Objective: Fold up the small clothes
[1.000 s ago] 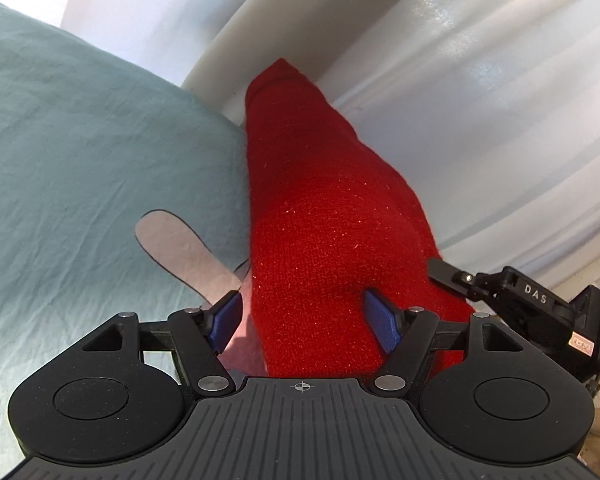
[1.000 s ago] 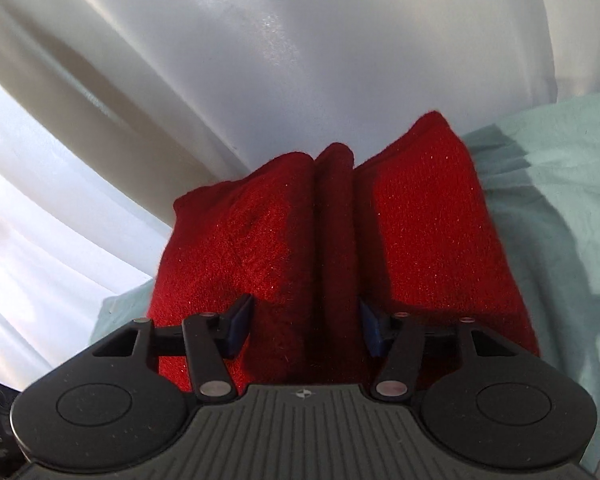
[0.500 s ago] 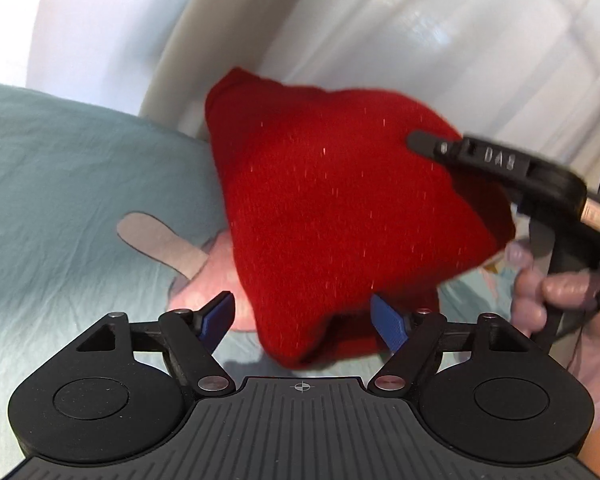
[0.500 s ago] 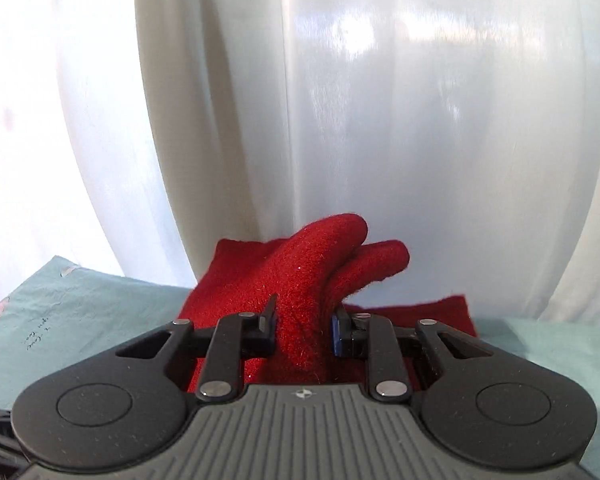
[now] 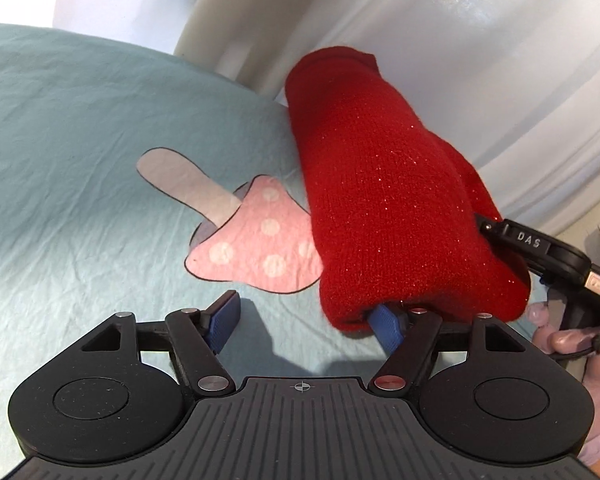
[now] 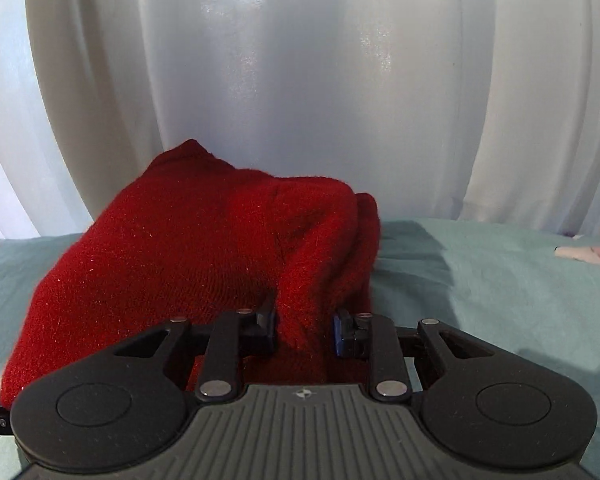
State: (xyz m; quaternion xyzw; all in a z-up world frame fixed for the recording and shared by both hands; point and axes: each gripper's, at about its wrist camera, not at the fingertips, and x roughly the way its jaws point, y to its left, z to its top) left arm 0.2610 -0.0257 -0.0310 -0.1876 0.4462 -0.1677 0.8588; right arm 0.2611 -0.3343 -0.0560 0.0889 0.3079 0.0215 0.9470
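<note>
One white curtain (image 6: 300, 80) fills the back from 9 to 3 o'clock. One pale teal sheet (image 5: 80, 140) covers the surface – whether bed or bench, I cannot tell. One red knit garment (image 5: 388, 200), bundled, lies on it at 1 o'clock in the left view. One pink mushroom print (image 5: 256, 248) sits just beside it at 10 o'clock. Two tools: the right hand-held gripper (image 6: 304, 330) pinches a red fold, its jaws having just eased apart slightly; the left hand-held gripper (image 5: 304, 320) gapes wide – one pad under the garment's edge, having just narrowed a little.

"DAS" on right gripper (image 5: 496, 236)
</note>
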